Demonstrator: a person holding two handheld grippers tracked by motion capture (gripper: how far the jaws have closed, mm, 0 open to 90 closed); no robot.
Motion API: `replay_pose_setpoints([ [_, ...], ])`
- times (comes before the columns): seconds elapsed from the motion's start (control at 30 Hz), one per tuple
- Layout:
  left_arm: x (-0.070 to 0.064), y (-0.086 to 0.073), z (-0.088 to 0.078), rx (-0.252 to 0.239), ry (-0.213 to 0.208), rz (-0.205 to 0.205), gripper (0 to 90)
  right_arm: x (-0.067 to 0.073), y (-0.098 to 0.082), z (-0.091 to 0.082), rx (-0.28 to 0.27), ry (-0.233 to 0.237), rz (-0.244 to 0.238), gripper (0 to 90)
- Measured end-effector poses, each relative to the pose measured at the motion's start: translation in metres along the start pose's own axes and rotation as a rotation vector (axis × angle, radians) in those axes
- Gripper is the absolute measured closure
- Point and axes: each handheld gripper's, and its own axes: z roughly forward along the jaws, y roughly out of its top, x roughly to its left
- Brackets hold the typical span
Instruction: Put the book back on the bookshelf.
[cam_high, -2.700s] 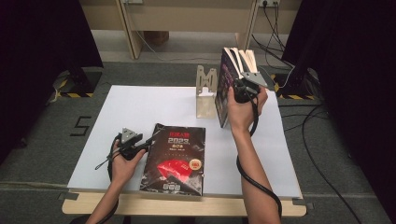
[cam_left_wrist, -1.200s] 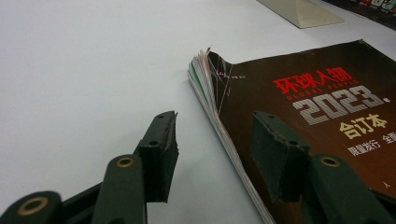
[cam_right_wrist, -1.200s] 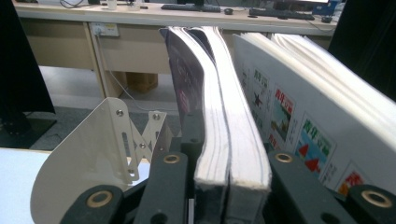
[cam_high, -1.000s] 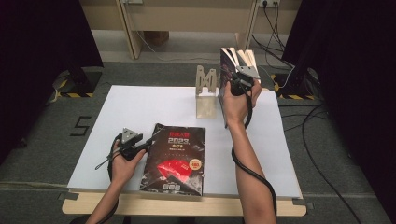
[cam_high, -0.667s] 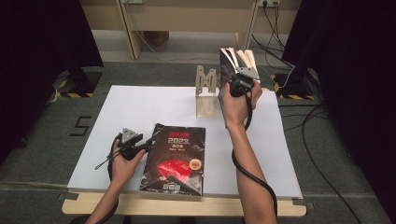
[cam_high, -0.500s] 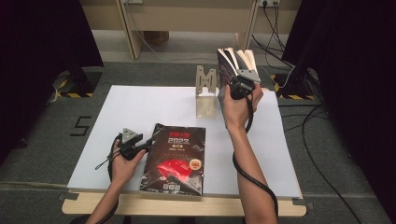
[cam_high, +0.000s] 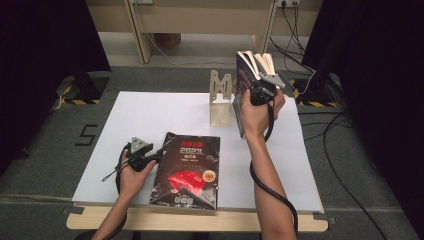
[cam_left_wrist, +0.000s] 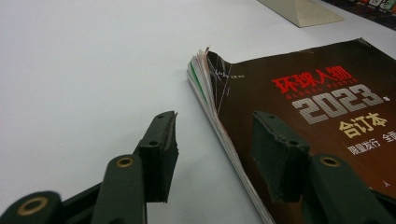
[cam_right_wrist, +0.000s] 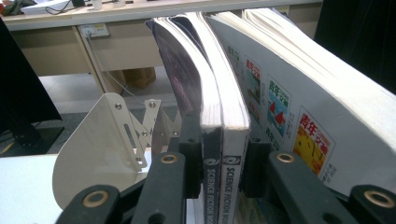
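Right gripper (cam_high: 257, 80): raised at the far right part of the table (cam_high: 150, 110), jaws pointing up and away. In the right gripper view (cam_right_wrist: 219, 158) the pads clamp the spines of two upright books from either side. The jaws have just been closing, with those spines between them.

Gripped books (cam_right_wrist: 219, 116): two thin volumes side by side, a dark-covered one on the left and a white-spined one on the right, both printed with "SCIENCE FICTION". They stand on end and fan apart slightly at the top.

Neighbouring books (cam_right_wrist: 299, 93): thicker white-covered volumes just right of the gripped pair, leaning the same way, with small coloured cover pictures on the spines.

Upright row from above (cam_high: 250, 90): stands near the far right edge of the table, just right of the bookend.

Bookend (cam_high: 221, 97): pale metal, upright, at the far middle of the table; in the right gripper view (cam_right_wrist: 102, 149) it sits left of the gripped pair.

Left gripper (cam_high: 150, 156): low at the near left part of the table, jaws parted. In the left gripper view (cam_left_wrist: 215, 154) the pads straddle the book's page edge without pressing it; grasping nothing.

Flat book (cam_high: 187, 167): dark cover with red artwork and "2023", lying flat near the near edge, centre-left. Its upper corner (cam_left_wrist: 205, 60) curls up.
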Motion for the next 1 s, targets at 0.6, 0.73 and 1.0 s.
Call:
replay_pose_setpoints([
  [0.6, 0.000, 0.000, 0.000, -0.003, 0.001, -0.006, 49.7, -0.003, -0.013, -0.011, -0.014, 0.001, -0.072, 66.0],
  [0.73, 0.000, 0.000, 0.000, -0.001, -0.001, -0.008, 49.2, -0.001, -0.017, -0.015, -0.013, 0.004, -0.088, 65.0],
  [1.0, 0.001, 0.000, -0.001, -0.003, -0.006, -0.007, 48.8, -0.001, -0.014, -0.013, 0.002, 0.032, -0.072, 73.0],
])
